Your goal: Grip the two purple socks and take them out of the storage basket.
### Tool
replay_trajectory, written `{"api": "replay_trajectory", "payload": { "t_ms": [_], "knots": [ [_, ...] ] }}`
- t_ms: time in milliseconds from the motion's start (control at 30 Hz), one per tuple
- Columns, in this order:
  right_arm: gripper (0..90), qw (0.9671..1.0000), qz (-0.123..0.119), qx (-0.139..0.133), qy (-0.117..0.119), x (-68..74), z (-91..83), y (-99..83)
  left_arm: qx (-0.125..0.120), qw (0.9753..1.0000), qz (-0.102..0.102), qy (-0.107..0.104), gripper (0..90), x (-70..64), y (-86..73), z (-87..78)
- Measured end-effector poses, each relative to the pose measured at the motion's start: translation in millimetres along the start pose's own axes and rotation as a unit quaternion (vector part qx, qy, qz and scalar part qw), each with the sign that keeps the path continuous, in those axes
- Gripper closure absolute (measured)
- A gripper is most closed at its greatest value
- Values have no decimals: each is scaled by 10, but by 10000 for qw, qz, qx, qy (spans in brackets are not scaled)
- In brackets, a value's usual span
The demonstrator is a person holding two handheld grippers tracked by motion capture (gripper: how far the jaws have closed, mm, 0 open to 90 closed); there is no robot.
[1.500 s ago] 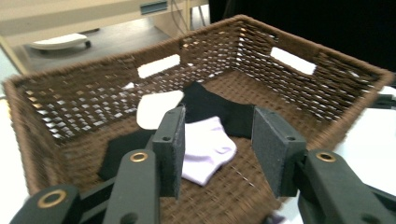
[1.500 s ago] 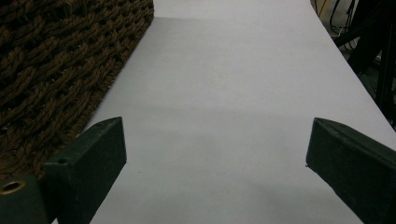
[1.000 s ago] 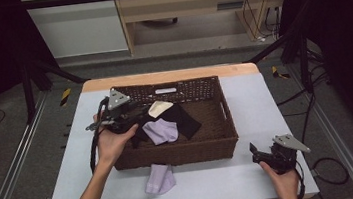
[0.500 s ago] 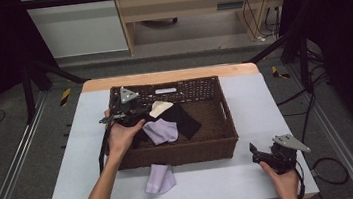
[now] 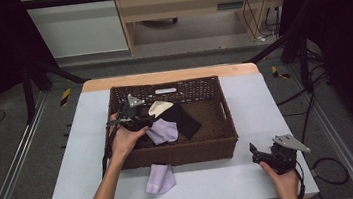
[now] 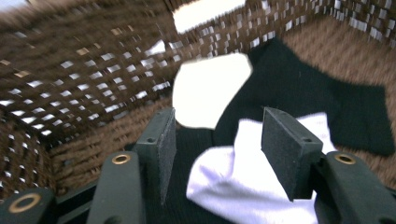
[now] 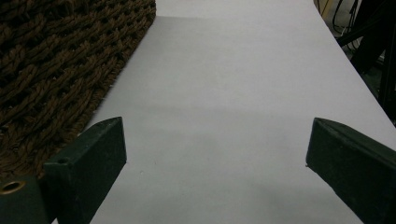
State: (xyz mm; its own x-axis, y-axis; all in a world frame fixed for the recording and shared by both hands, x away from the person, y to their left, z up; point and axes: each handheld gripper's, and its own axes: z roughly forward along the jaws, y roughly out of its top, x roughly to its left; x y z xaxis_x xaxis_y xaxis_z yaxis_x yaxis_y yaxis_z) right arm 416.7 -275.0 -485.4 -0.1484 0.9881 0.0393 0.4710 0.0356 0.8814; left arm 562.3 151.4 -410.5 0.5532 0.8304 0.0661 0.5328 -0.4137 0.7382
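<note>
High view: left gripper (image 5: 134,118) inside the basket (image 5: 227,124) at its 9 o'clock, jaws parted and empty over lilac (image 5: 164,131), black (image 5: 184,120) and cream (image 5: 159,107) socks. One sock (image 5: 159,178) waits at 6 o'clock — likely last. Right gripper (image 5: 266,155), wide open, rests idle.

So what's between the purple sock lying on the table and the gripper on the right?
Nothing: in the high view, bare white table runs from the purple sock to the right hand-held gripper, whose jaws are open. The basket sits behind that stretch.
</note>
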Motion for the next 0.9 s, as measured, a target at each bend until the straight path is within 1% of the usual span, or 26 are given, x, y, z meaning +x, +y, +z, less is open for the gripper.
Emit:
{"api": "replay_trajectory", "payload": {
  "t_ms": [100,200,267,400,467,533,700,800,900],
  "knots": [
    [54,10000,2,-5,-25,2,-6,-1,153,9998,99,89,441,-28,-14,39],
    [54,10000,-3,-14,-24,3,-5,-2,336,9990,250,164,431,-57,-28,74],
    [54,10000,-1,-16,-24,6,-6,-2,348,9989,253,159,417,-65,-33,86],
    [54,10000,1,-1,-26,2,-4,-1,445,9986,266,80,401,-89,-43,112],
    [54,10000,2,-2,-23,1,-4,-1,478,9984,290,75,398,-95,-47,122],
    [54,10000,-4,-7,-25,3,-5,-1,556,9981,260,31,399,-95,-53,133],
    [54,10000,2,-2,-21,1,-4,-1,720,9968,343,-73,413,-107,-65,170],
    [53,10000,11,3,-16,1,-4,-1,857,9956,352,-125,441,-98,-76,197],
    [53,10000,22,4,-7,0,-3,-1,892,9949,445,-142,475,-97,-78,204]
  ]
}}
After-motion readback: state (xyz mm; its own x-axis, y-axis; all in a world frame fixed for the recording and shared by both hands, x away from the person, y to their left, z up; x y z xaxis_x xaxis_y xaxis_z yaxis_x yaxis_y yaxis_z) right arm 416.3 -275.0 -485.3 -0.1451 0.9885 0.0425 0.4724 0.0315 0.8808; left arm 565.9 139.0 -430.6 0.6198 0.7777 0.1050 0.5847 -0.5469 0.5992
